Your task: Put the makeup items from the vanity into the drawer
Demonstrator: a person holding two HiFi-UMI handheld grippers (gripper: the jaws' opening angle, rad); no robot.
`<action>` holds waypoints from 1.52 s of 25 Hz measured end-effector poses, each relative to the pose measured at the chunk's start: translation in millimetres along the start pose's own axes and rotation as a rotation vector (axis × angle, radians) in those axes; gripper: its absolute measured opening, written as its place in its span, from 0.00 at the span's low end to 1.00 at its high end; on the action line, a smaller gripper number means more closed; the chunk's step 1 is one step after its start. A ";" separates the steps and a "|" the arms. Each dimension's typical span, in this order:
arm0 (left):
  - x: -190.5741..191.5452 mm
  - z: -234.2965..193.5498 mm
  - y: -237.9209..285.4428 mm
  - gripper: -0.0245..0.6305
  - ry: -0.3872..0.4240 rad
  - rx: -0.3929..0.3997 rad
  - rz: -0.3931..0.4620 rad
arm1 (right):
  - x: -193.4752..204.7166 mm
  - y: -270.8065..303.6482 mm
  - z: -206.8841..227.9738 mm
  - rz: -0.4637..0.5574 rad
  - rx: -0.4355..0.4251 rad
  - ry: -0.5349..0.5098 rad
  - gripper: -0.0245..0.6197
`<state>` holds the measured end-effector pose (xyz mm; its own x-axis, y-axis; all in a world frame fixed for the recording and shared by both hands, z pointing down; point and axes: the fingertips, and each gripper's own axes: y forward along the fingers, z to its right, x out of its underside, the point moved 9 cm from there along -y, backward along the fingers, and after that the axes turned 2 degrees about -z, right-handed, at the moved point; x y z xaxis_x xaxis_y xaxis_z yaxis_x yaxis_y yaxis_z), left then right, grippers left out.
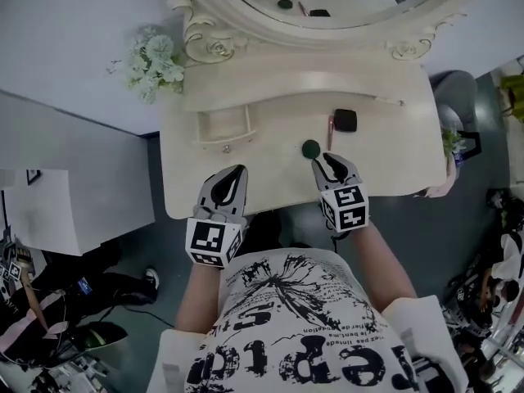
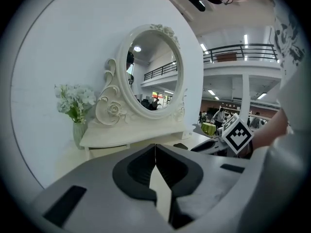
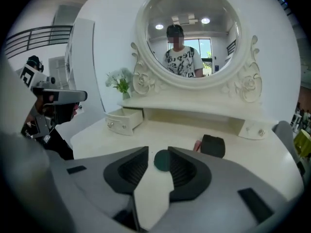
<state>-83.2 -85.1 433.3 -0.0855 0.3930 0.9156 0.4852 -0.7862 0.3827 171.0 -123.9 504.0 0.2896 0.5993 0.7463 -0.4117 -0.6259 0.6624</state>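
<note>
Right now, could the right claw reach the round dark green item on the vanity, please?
Probably yes: the round dark green item lies just ahead of the right claw, jaws slightly apart, nothing in the way.

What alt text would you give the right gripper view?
The right gripper, fingers slightly apart, aims at a dark green disc on a white vanity. Behind are a black case, an open drawer at left and an oval mirror.
</note>
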 end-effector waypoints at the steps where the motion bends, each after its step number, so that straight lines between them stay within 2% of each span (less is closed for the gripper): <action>1: 3.8 -3.5 4.9 0.07 -0.005 0.007 -0.008 | 2.6 8.6 1.7 -0.028 -0.007 0.004 0.26; 9: 24.4 -36.3 30.5 0.07 -0.043 0.027 -0.073 | 8.0 62.0 6.6 -0.174 0.012 0.022 0.41; 14: 29.1 -43.4 35.3 0.07 -0.055 0.030 -0.088 | 10.4 81.1 11.6 -0.270 0.058 0.029 0.42; 19: 30.2 -54.5 33.5 0.07 -0.062 0.018 -0.092 | 11.4 81.5 12.2 -0.276 0.060 0.041 0.42; 23: 27.8 -62.1 31.3 0.07 -0.058 0.009 -0.091 | 8.3 82.8 9.1 -0.296 0.054 0.030 0.36; 24: 26.3 -63.2 30.8 0.07 -0.057 0.006 -0.089 | 7.2 82.4 8.5 -0.300 0.062 0.030 0.30; 25: 24.5 -64.0 30.4 0.07 -0.057 0.004 -0.087 | 6.0 81.7 7.9 -0.303 0.074 0.030 0.18; 26: 22.5 -64.9 29.9 0.07 -0.056 0.003 -0.083 | 4.4 81.0 7.0 -0.304 0.084 0.029 0.15; 32: 10.8 -73.6 20.9 0.07 -0.048 -0.011 -0.057 | -24.1 77.3 -8.5 -0.266 0.068 -0.004 0.14; 38: 2.2 -86.5 5.3 0.07 -0.049 -0.051 -0.028 | -75.9 79.8 -35.5 -0.155 -0.004 -0.020 0.14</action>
<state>-156.1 -129.6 448.0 -0.0547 0.4369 0.8978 0.4383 -0.7974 0.4148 85.5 -201.6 497.9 0.3668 0.6787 0.6362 -0.3639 -0.5247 0.7696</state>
